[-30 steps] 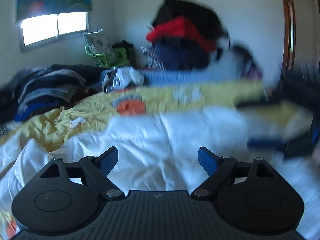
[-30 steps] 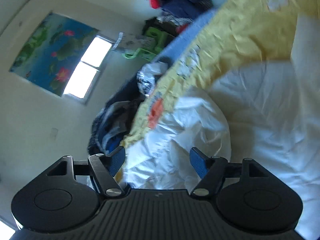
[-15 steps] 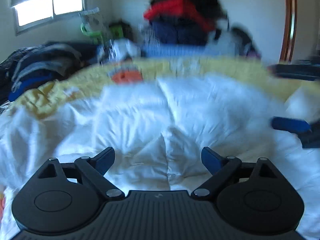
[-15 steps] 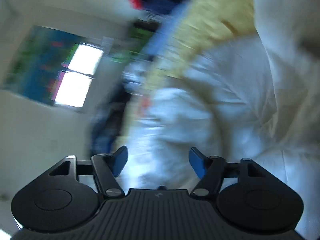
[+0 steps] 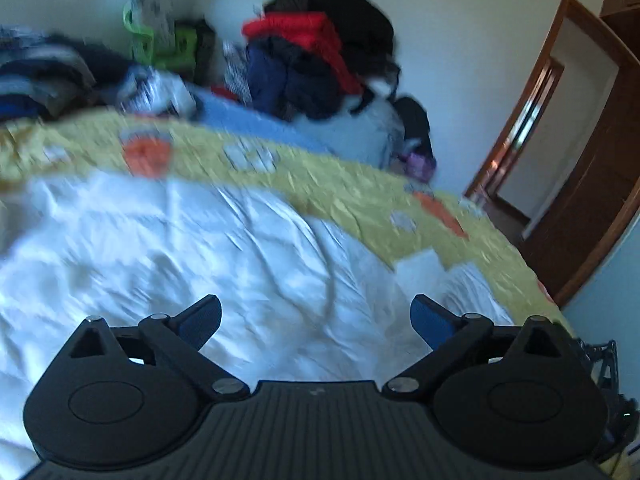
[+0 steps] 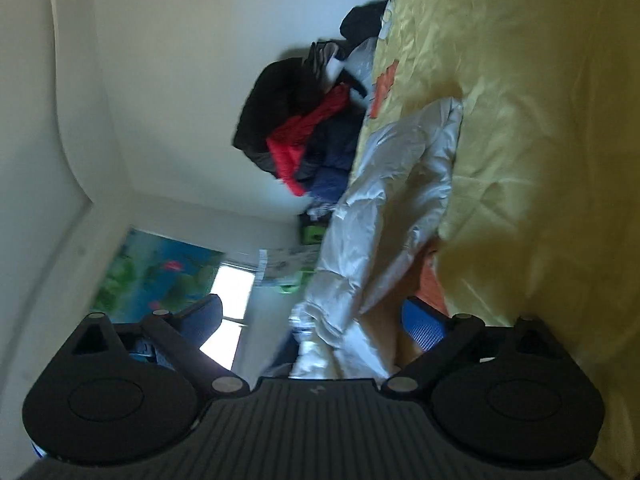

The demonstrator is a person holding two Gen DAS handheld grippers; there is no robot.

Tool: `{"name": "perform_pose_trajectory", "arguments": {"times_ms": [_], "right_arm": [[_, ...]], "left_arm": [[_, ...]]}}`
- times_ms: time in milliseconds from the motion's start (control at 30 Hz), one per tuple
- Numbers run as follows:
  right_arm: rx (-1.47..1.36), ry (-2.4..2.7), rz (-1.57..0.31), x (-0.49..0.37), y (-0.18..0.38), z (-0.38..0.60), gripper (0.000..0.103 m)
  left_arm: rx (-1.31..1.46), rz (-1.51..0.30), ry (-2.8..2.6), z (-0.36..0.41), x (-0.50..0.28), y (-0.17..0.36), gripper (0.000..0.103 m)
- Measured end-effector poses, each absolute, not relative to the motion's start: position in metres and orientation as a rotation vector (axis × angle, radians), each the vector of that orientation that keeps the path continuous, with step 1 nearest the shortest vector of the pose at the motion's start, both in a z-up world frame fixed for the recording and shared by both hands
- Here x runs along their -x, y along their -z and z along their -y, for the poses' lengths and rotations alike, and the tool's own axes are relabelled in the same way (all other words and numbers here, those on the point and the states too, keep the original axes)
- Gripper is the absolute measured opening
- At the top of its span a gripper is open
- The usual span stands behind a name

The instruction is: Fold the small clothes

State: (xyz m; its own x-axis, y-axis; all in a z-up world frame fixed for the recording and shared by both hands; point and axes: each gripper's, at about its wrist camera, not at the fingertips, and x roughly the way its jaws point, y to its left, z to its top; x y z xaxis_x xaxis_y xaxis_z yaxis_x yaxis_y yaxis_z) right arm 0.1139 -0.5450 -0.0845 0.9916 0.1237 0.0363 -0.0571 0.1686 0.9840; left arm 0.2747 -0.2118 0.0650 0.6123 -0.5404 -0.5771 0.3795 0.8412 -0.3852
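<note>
The white garment (image 5: 208, 256) lies rumpled across the frame's middle on the yellow bedspread (image 5: 360, 196), seemingly unfolded. Left gripper (image 5: 316, 316) and right gripper (image 6: 312, 316) are both spread, holding nothing; folding remains.

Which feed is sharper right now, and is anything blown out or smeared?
Left wrist: motion blur smears the white garment and yellow bedspread; the left tool itself is crisp. Right wrist: steadier but rolled sideways, the garment is readable, and the window is blown out.
</note>
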Motion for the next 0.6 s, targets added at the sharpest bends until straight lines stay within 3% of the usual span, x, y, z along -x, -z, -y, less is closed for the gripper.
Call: {"name": "perform_pose_trajectory", "arguments": {"times_ms": [200,467,533,600], "right_arm": [[-1.457,-0.257,0.005,-0.117,0.101,0.560,0.102],[-1.589,-0.351,0.027,-0.124,0.116,0.579,0.099],[-1.609,-0.358,0.038,-0.126,0.119,0.580,0.098],[-1.619,-0.361,0.044,-0.126,0.121,0.579,0.098]], "left_arm": [[0.497,-0.975,0.665,0.273,-0.301,-0.033,0.102],[0.485,-0.987,0.674,0.353,-0.322,-0.017,0.100],[0.518,-0.982,0.702,0.361,-0.323,-0.013,0.087],[0.553,-0.995,0.738,0.367,-0.324,-0.009,0.058]]}}
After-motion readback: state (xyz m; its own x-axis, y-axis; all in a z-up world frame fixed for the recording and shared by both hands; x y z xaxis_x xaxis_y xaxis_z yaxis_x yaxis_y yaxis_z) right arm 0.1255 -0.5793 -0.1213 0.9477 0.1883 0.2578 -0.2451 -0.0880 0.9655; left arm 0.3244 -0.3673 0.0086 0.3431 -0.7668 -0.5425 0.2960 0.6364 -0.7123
